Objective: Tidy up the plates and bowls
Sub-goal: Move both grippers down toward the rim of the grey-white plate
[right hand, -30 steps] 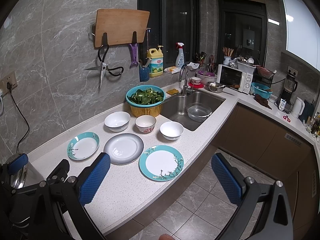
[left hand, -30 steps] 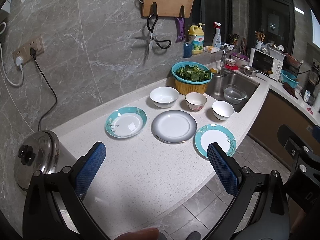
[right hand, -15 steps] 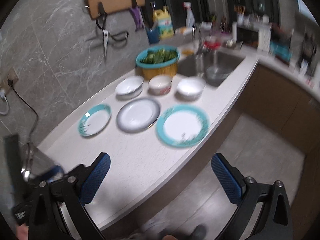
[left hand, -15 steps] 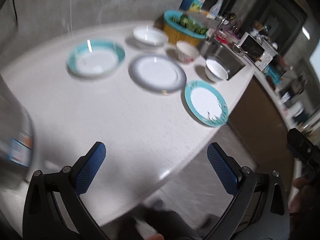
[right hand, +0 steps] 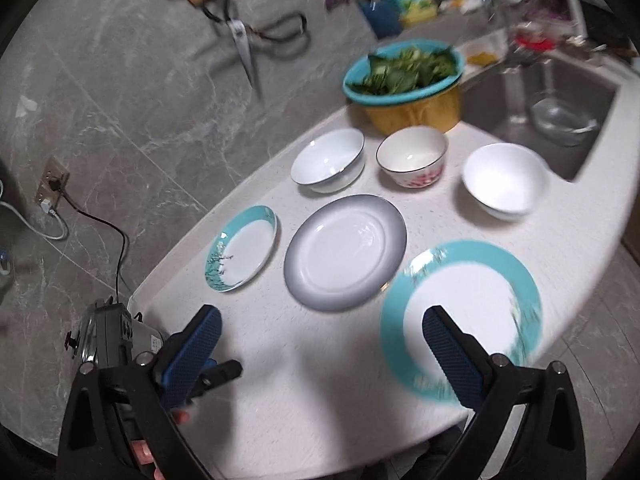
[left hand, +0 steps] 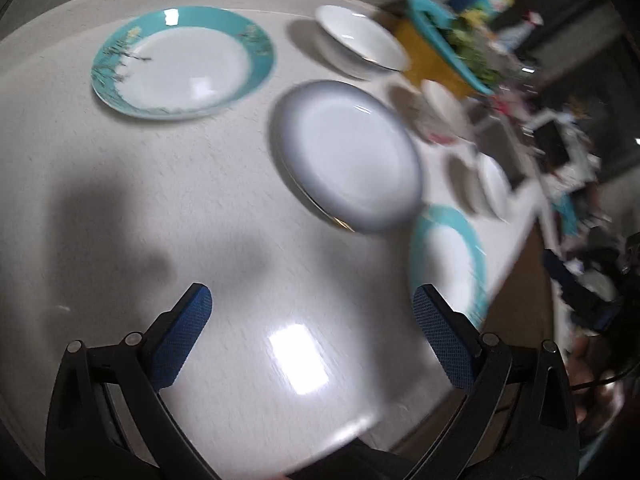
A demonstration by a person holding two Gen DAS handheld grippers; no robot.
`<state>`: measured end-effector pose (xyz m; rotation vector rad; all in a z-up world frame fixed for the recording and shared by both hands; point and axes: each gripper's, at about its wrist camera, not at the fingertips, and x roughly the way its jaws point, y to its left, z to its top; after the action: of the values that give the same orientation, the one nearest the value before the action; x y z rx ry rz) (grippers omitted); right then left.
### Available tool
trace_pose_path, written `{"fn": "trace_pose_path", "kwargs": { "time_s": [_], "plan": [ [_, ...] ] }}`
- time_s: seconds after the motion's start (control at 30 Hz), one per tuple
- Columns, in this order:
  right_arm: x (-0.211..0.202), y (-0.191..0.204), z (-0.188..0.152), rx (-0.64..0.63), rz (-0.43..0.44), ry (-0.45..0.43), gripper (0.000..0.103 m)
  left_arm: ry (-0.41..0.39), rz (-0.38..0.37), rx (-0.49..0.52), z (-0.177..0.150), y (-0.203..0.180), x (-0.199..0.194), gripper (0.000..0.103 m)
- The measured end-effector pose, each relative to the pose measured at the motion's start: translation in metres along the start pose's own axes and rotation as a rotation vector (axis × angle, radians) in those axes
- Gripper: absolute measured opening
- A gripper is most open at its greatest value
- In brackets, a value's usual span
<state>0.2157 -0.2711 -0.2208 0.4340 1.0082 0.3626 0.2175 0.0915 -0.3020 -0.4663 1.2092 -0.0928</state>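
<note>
On the white counter [right hand: 304, 360] lie a small teal-rimmed plate [right hand: 242, 249], a grey-rimmed plate [right hand: 345, 252] and a large teal-rimmed plate [right hand: 460, 316]. Behind them stand a white bowl [right hand: 328, 160], a red-patterned bowl [right hand: 412, 156] and another white bowl [right hand: 504, 178]. My right gripper [right hand: 320, 344] is open and empty above the counter's front edge, its right finger over the large teal plate. My left gripper [left hand: 310, 328] is open and empty above bare counter, short of the small teal plate [left hand: 182, 62] and the grey plate [left hand: 346, 154].
A teal strainer of greens on a yellow basin [right hand: 404, 80] stands behind the bowls. A sink [right hand: 552, 108] with a glass bowl is at the right. Scissors [right hand: 248, 40] hang on the marble wall. A cooker [right hand: 100, 336] sits at the counter's left end.
Both grippers have moved forward and down toward the counter; the plates now appear much closer. Both stay open and empty. No dish has moved.
</note>
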Motion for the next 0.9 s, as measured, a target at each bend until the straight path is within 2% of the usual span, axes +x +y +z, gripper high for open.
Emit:
{"fn": "trace_pose_path", "kwargs": {
  "time_s": [0.1,0.13,0.17,0.27,0.43,0.53,0.63,0.73,0.87,0.9],
  "plan": [
    [0.036,-0.035,0.030,0.033,0.026,0.073,0.101,0.007,0.044,-0.065,0.018,0.002,0.025,0.101],
    [0.050,-0.046,0.042,0.036,0.033,0.091,0.096,0.003,0.076,-0.066,0.024,0.000,0.029,0.101],
    [0.058,-0.053,0.048,0.036,0.031,0.103,0.093,-0.004,0.139,-0.055,0.029,-0.003,0.035,0.101],
    [0.086,-0.072,0.062,0.057,0.031,0.147,0.078,-0.005,0.184,-0.018,0.043,-0.010,0.054,0.097],
    [0.126,-0.087,0.067,0.044,0.018,0.211,0.069,0.013,0.147,0.001,0.059,-0.022,0.080,0.083],
    [0.147,-0.098,0.068,0.070,0.013,0.245,0.067,0.025,0.128,-0.011,0.070,-0.019,0.089,0.083],
    [0.161,-0.101,0.069,0.070,0.036,0.257,0.067,0.034,0.124,-0.020,0.081,-0.023,0.097,0.074],
    [0.175,-0.106,0.070,0.091,0.060,0.306,0.067,0.045,0.115,-0.029,0.091,-0.021,0.100,0.074],
    [0.189,-0.105,0.074,0.066,0.026,0.357,0.067,0.074,0.088,-0.032,0.098,-0.017,0.100,0.070],
    [0.190,-0.107,0.075,0.071,0.033,0.357,0.064,0.074,0.081,-0.030,0.100,-0.017,0.100,0.070]
  ]
}}
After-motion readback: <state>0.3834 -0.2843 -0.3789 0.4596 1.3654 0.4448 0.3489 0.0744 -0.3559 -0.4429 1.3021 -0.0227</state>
